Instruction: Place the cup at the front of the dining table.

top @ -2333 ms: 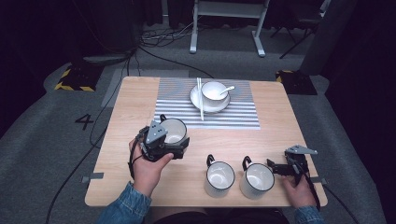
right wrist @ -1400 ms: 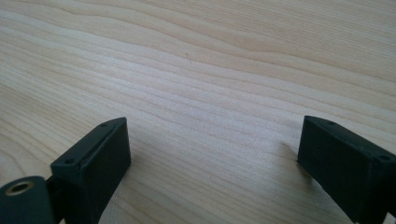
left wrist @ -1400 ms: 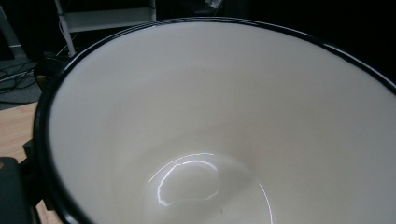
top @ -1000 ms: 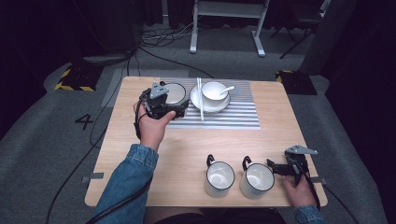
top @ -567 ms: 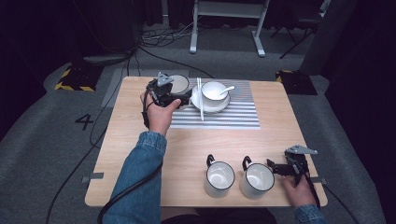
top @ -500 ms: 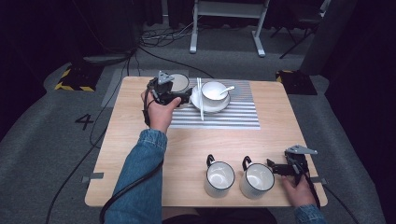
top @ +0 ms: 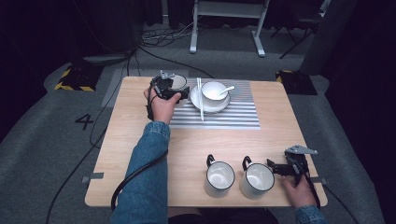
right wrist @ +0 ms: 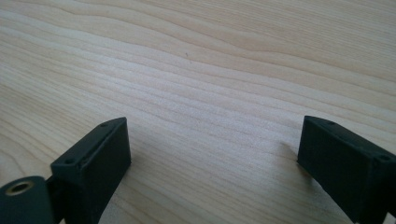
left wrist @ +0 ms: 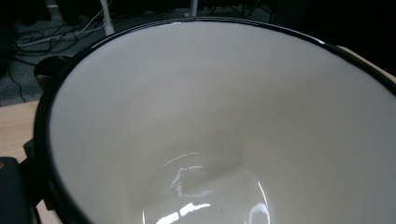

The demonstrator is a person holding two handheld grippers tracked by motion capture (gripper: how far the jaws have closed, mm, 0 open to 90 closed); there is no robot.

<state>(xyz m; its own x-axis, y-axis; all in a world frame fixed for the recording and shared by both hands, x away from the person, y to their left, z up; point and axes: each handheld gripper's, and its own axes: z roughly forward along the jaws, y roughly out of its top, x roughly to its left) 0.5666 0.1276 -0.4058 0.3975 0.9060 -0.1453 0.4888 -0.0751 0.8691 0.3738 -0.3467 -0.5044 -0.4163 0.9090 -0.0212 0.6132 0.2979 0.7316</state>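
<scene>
Pale wood grain covers the tabletop (top: 140, 140), with a striped mat (top: 233, 116) lying at its 12 o'clock edge. The left claw (top: 177, 91) is out at the mat's 9 o'clock corner, clamped on a white mug (top: 177, 82) with a dark rim; in the left gripper view that mug (left wrist: 224, 140) shows its glossy, empty inside from very close. Just beside it, toward 3 o'clock, a plate (top: 196, 100) carries a white bowl (top: 214, 91) with a spoon (top: 227, 88) resting in it, and a pair of chopsticks (top: 200, 99) lies across the plate's 9 o'clock side. At the tabletop's 6 o'clock edge two more white mugs (top: 219, 178) (top: 258, 179) stand side by side, handles toward 11 o'clock. The right claw (top: 275, 168) rests low at the 5 o'clock corner, just beside the nearer mug. In the right gripper view its jaws stand wide apart over bare wood, holding nothing (right wrist: 215, 149).
</scene>
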